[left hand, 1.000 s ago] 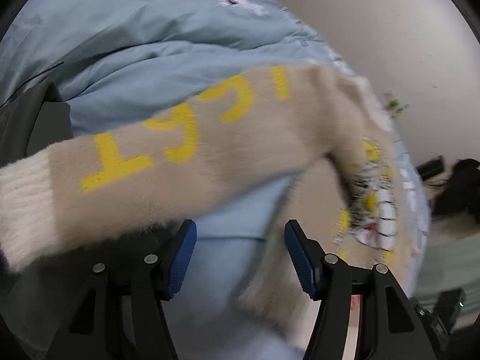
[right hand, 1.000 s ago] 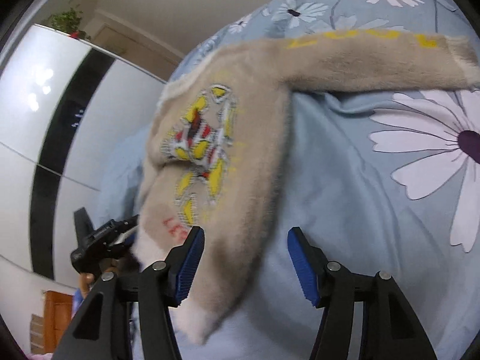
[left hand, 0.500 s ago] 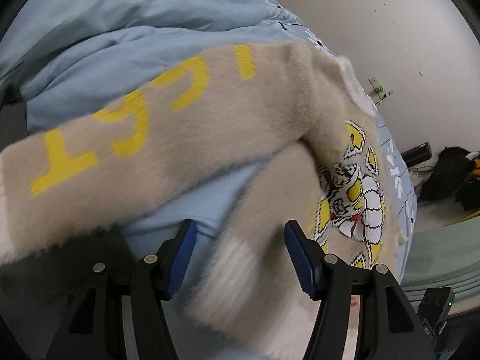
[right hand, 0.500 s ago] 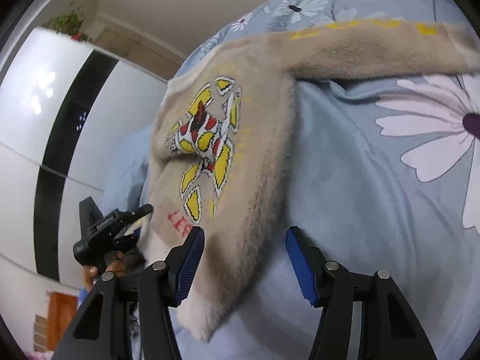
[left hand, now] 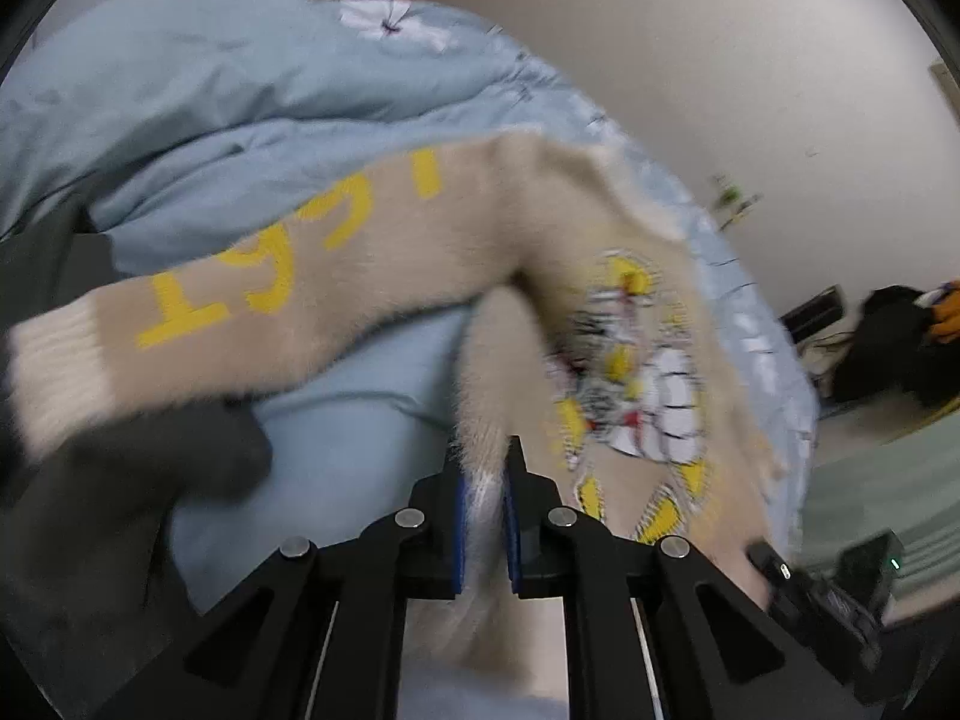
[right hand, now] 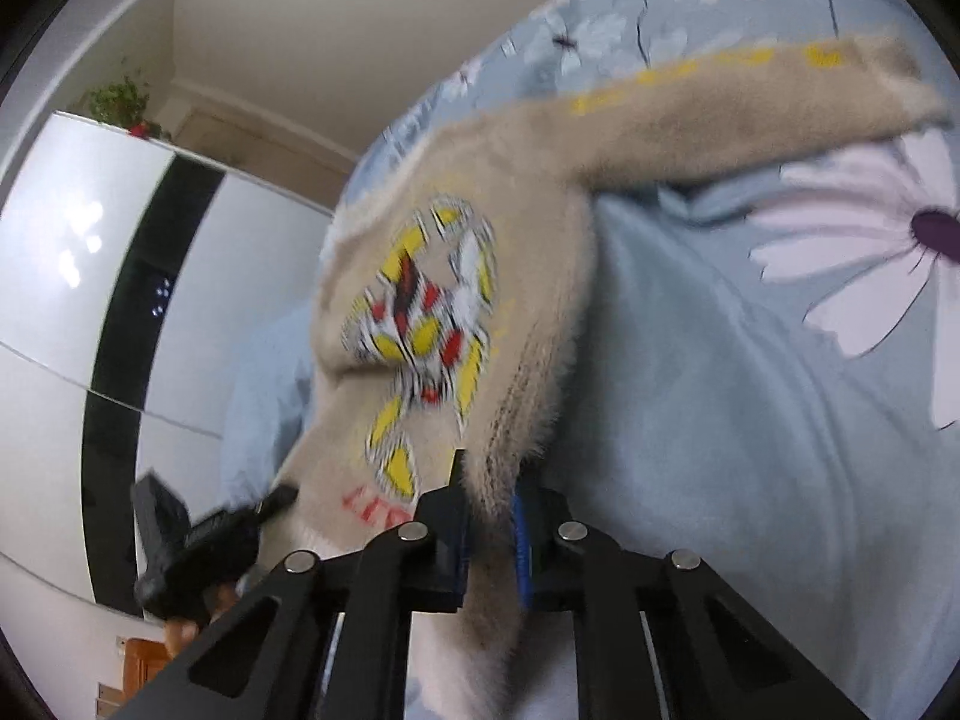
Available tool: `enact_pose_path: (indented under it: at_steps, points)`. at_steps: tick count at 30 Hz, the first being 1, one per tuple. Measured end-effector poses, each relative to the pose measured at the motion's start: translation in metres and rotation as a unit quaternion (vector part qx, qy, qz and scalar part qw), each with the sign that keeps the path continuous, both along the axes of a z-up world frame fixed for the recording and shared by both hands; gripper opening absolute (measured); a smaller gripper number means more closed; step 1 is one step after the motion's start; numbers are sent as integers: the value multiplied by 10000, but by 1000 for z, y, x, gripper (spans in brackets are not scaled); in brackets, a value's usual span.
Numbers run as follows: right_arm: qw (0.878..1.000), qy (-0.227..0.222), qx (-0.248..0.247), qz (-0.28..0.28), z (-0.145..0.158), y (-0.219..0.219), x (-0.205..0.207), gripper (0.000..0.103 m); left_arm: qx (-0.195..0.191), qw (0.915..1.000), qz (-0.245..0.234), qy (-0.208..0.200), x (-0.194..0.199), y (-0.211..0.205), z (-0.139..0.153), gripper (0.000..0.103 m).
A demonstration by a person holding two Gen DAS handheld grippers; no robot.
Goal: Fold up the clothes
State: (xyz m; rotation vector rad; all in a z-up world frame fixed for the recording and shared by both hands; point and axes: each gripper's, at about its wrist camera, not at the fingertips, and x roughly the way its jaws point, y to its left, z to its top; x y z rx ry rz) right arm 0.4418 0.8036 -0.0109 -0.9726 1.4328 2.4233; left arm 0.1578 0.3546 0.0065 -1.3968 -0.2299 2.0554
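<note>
A fuzzy beige sweater point(left hand: 420, 276) with yellow letters on the sleeve and a yellow, white and red chest graphic lies on a blue floral duvet point(left hand: 240, 90). My left gripper point(left hand: 483, 480) is shut on one bottom corner of the sweater's hem. My right gripper point(right hand: 489, 492) is shut on the other bottom corner of the sweater point(right hand: 492, 252). The left gripper point(right hand: 198, 546) also shows in the right wrist view at the lower left, and the right gripper point(left hand: 810, 588) shows in the left wrist view at the lower right.
A dark grey garment point(left hand: 138, 480) lies at the left under the sleeve cuff. A white and black wardrobe point(right hand: 90, 300) stands beyond the bed. A dark bag point(left hand: 894, 342) and cables lie on the floor by the wall.
Both grippers were open over the hem half a second ago. Both have now closed on the sweater's bottom corners, and the hem is bunched and slightly raised.
</note>
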Motion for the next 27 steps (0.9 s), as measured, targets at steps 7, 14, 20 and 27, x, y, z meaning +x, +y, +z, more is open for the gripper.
enact_pose_path:
  at_steps: [7,14,20,27]
  points:
    - [9977,201,559,328,33,-18,46,11,-47,9984,-407,399,77,-57,13,11]
    - [9965,-413,524,511,-16,-42,70,11,-808,9957,-427,-117,97,-64,-45,11]
    - [9963,-310,569,573,-14,-41,74,14,-677,9963,-522,-29,92,-63,-28,14]
    - [9985,-112,524,136,-7,-15,86,26,-789,9964,153,269,64,-61,1,30]
